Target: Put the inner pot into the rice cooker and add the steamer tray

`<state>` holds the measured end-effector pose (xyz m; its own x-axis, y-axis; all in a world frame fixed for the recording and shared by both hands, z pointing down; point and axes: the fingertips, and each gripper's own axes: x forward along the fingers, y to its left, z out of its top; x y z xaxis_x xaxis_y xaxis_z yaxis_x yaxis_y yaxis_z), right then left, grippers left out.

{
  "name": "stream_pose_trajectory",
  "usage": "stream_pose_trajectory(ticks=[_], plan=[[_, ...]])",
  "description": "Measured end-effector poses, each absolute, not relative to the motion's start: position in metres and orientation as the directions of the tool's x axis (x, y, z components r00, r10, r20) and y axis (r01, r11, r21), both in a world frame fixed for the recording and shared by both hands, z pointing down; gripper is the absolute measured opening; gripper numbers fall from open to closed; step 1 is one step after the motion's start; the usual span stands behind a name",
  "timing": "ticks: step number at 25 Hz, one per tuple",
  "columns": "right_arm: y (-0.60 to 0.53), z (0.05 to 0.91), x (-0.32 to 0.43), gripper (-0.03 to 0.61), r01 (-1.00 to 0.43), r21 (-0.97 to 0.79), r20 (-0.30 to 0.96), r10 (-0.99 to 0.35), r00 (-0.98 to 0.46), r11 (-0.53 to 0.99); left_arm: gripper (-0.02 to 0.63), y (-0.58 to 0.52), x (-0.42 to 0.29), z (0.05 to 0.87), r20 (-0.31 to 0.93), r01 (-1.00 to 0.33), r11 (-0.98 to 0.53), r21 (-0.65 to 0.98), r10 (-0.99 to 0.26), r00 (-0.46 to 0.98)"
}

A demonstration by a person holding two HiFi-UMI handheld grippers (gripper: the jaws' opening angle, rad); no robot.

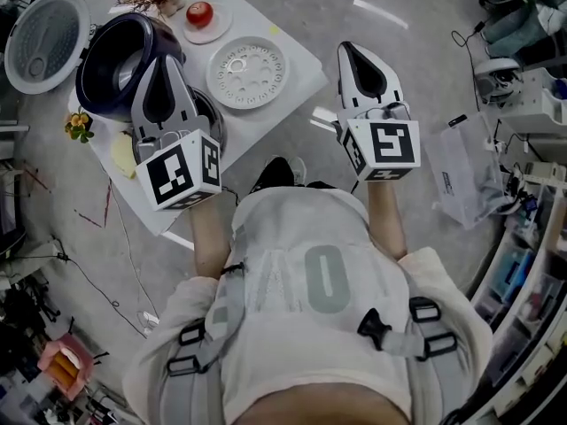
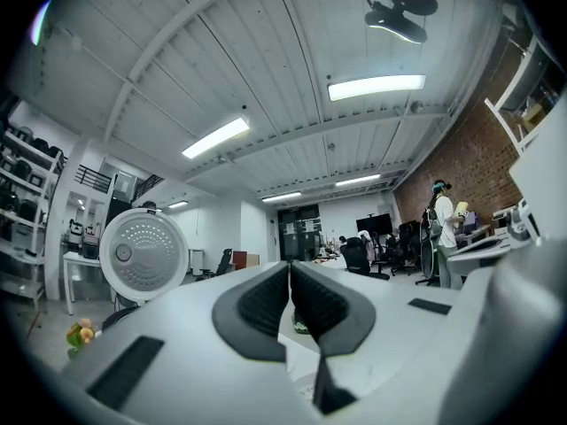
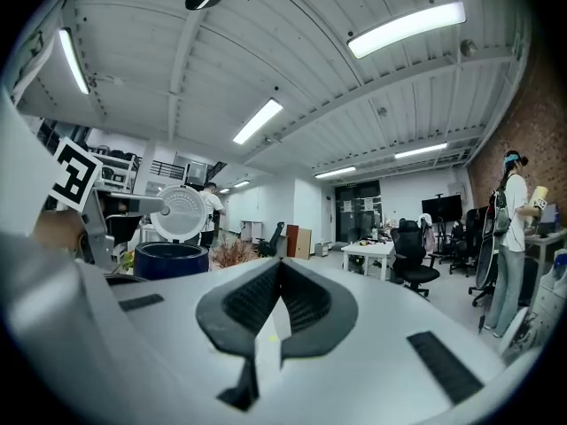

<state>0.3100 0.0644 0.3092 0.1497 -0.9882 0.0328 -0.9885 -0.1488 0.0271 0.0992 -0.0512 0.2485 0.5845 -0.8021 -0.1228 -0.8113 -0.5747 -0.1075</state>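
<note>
Concrete floor lies beneath the right tool [image 1: 356, 65], jaws pressed together on nothing — the left tool [image 1: 161, 73], equally closed and empty, hangs over the white surface's [image 1: 294, 58] near edge. Beside it the inner pot [image 1: 213, 118] peeks out; the steamer tray [image 1: 246, 72] sits centre, the open rice cooker [image 1: 104, 78] at the left edge.

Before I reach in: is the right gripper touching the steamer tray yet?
Apart. Head view shows the right gripper over floor beside the table, clear of the steamer tray.
</note>
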Motion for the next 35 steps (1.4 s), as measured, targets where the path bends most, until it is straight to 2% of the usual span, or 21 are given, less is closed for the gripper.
stream_pose_trajectory(ticks=[11,12,13,14,15,17,21,25,31,35], plan=[[0.051,0.296,0.312,0.008,-0.989,0.023,-0.005,-0.99,0.144,-0.144,0.026,-0.058,0.095,0.238,-0.162,-0.806,-0.578,-0.127,-0.79,0.592],[0.05,0.296,0.312,0.007,-0.991,0.006,-0.005,-0.991,0.133,-0.133,0.05,-0.058,0.096,0.238,-0.168,-0.798,-0.592,-0.115,-0.78,0.603],[0.047,0.298,0.311,0.119,-0.994,-0.022,-0.005,-0.994,0.112,-0.111,0.142,-0.059,0.098,0.238,-0.17,-0.788,-0.608,-0.096,-0.77,0.615],[0.043,0.299,0.31,0.387,-0.995,-0.054,-0.007,-0.996,0.09,-0.089,0.247,-0.061,0.099,0.239,-0.169,-0.778,-0.624,-0.076,-0.761,0.627],[0.04,0.3,0.31,0.416,-0.993,-0.085,-0.013,-0.997,0.08,-0.078,0.288,-0.064,0.1,0.241,-0.167,-0.771,-0.634,-0.063,-0.755,0.634],[0.038,0.301,0.312,0.416,-0.988,-0.133,-0.02,-0.997,0.081,-0.078,0.327,-0.068,0.099,0.245,-0.16,-0.773,-0.632,-0.062,-0.758,0.633],[0.034,0.305,0.307,0.414,-0.988,-0.149,0.001,-0.999,0.047,-0.047,0.328,-0.071,0.091,0.25,-0.14,-0.789,-0.612,-0.054,-0.778,0.613],[0.02,0.311,0.29,0.414,-0.988,-0.149,0.031,-0.999,-0.038,0.033,0.328,-0.074,0.065,0.252,-0.13,-0.819,-0.573,0.039,-0.815,0.564],[-0.021,0.326,0.232,0.413,-0.955,-0.196,0.066,-0.968,-0.241,0.224,0.328,-0.086,-0.017,0.278,-0.029,-0.919,-0.392,0.038,-0.92,0.392],[-0.052,0.34,0.184,0.413,-0.9,-0.253,0.097,-0.916,-0.389,0.355,0.328,-0.081,-0.086,0.302,0.03,-0.961,-0.251,0.112,-0.966,0.256]])
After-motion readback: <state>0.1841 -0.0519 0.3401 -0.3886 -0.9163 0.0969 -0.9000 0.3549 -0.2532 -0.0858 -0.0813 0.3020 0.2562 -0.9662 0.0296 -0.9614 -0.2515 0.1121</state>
